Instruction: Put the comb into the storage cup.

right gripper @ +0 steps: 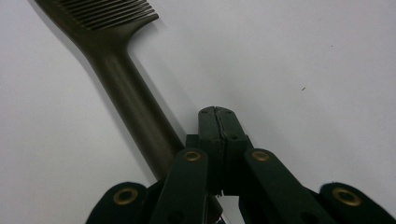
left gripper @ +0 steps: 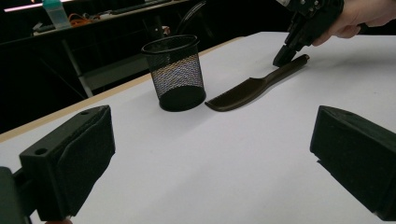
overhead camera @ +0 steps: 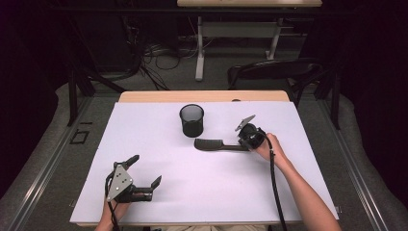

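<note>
A dark comb [overhead camera: 214,144] lies flat on the white table [overhead camera: 216,192], teeth end toward the left, just in front of a black mesh cup [overhead camera: 192,120]. My right gripper [overhead camera: 244,143] is shut at the comb's handle end. In the right gripper view its jaws [right gripper: 217,116] are pressed together with nothing between them, and the comb handle [right gripper: 126,84] runs beside them on the left and under the gripper. My left gripper [overhead camera: 145,169] rests open near the table's front left. From it I see the cup [left gripper: 176,72], the comb [left gripper: 257,86] and the right gripper [left gripper: 282,58] farther off.
A black chair [overhead camera: 274,70] stands behind the table's far right edge, and a desk frame [overhead camera: 240,29] with cables stands farther back. Wide bare table surface lies between the two grippers. A bottle [left gripper: 56,11] sits on a distant bench.
</note>
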